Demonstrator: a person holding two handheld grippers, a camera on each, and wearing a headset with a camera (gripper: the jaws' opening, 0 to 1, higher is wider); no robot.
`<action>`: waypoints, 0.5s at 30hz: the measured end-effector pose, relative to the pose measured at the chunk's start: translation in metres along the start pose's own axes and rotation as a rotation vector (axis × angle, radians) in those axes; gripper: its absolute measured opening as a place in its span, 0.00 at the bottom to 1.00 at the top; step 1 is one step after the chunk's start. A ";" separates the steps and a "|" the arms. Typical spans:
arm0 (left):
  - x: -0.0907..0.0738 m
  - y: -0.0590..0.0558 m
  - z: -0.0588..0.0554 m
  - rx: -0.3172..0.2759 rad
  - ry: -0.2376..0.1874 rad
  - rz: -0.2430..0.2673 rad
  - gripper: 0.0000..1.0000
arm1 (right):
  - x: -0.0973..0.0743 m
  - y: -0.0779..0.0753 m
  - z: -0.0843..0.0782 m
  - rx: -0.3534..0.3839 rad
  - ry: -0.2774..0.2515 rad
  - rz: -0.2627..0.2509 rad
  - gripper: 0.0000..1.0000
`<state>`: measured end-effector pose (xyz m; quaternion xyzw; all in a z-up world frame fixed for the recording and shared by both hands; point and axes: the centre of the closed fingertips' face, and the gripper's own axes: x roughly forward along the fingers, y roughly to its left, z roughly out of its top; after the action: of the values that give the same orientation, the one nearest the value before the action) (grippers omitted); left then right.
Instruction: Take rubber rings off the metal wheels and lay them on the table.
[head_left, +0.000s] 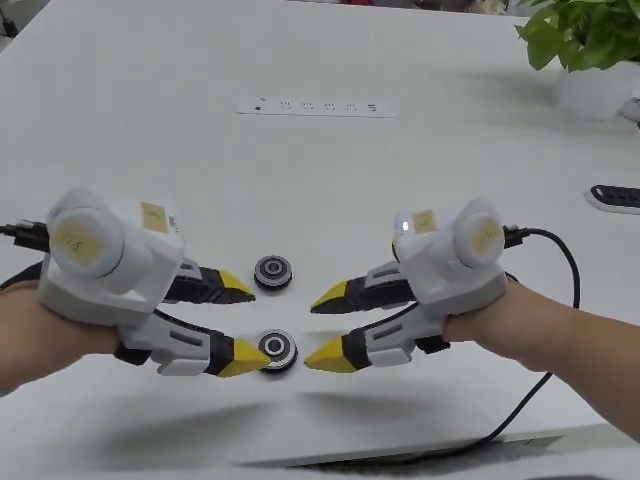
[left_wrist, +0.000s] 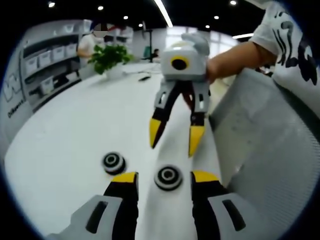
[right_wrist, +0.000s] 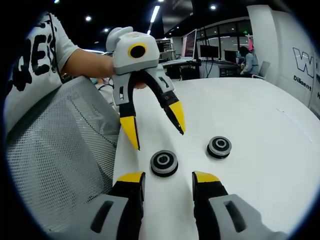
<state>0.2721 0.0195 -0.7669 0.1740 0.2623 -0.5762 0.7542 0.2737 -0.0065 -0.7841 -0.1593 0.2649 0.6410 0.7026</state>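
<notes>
Two small metal wheels with black rubber rings lie on the white table (head_left: 200, 160). The near wheel (head_left: 276, 349) sits between my two grippers' tips; the far wheel (head_left: 273, 272) lies just behind it. My left gripper (head_left: 245, 322) is open, and its lower yellow tip sits right at the near wheel. In the left gripper view this wheel (left_wrist: 168, 177) lies between the jaws, with the far wheel (left_wrist: 114, 162) off to the left. My right gripper (head_left: 318, 330) is open and faces the left one. In its own view the near wheel (right_wrist: 164, 163) lies just ahead of the jaws, apart from them.
A white power strip (head_left: 315, 106) lies further back on the table, and a potted plant (head_left: 590, 50) stands at the far right. A black cable (head_left: 545, 370) trails from the right gripper over the table's front edge. A grey mesh chair (right_wrist: 60, 150) stands beside the table.
</notes>
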 end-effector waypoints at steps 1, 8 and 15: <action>0.001 -0.001 0.000 0.001 0.002 -0.005 0.40 | 0.001 -0.001 -0.001 -0.002 0.005 -0.001 0.35; 0.006 -0.003 -0.003 0.004 0.014 -0.021 0.33 | 0.004 0.000 -0.003 0.009 0.008 0.007 0.34; 0.012 -0.007 -0.005 0.011 0.030 -0.041 0.28 | 0.004 -0.001 -0.003 0.014 0.006 0.009 0.34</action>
<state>0.2671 0.0110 -0.7784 0.1814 0.2742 -0.5902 0.7373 0.2739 -0.0050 -0.7894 -0.1551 0.2721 0.6416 0.7002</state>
